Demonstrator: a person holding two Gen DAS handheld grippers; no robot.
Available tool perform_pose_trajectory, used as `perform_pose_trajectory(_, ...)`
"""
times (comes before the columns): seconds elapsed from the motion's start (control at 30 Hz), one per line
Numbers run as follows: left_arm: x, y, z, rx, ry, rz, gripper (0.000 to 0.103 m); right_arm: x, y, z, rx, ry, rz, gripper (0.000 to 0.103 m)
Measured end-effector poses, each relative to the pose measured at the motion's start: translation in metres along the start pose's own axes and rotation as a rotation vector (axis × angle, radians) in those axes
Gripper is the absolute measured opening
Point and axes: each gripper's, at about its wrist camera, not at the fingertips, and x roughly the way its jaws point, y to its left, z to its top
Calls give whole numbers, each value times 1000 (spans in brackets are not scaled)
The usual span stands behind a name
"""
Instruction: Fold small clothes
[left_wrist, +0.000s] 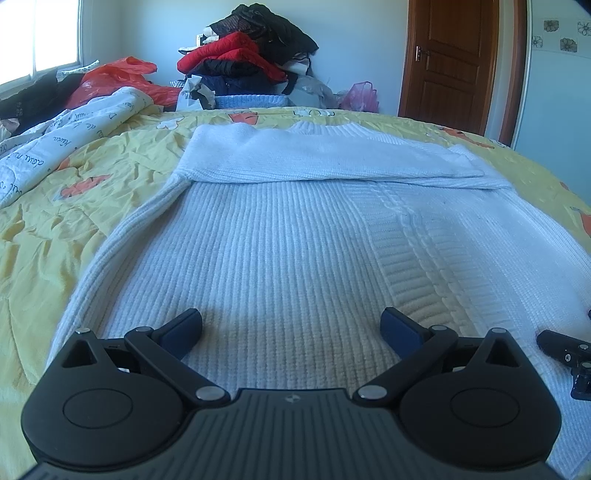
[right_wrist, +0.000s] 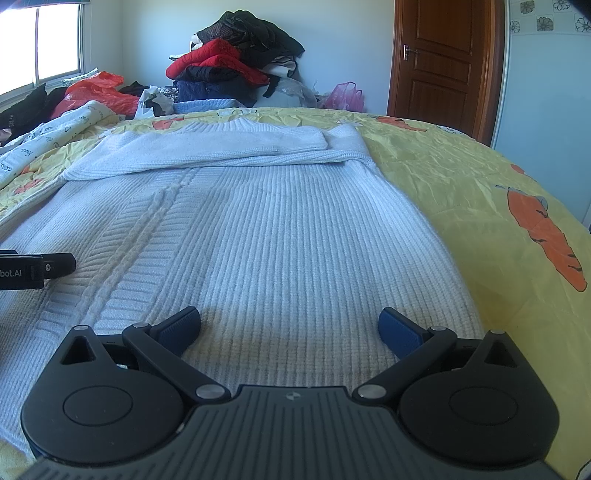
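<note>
Both tongs open, low over the sweater hem.
Our left tongs (left_wrist: 291, 326) and right tongs (right_wrist: 290, 325) hold nothing; white sweater (left_wrist: 280, 236) lies flat on the bed (right_wrist: 480, 177), sleeves folded across. We should pinch both hem corners evenly, lift together.

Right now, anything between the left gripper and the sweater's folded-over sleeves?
Only bare ribbed sweater body: nothing sits between the open left gripper and the folded sleeves, per the left wrist view.
</note>
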Motion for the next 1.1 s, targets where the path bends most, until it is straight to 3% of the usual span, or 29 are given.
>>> perform_pose_trajectory(1.1,-3,-1,-3,8,-1,20,103,-1,1,-2,0,-4,6,101)
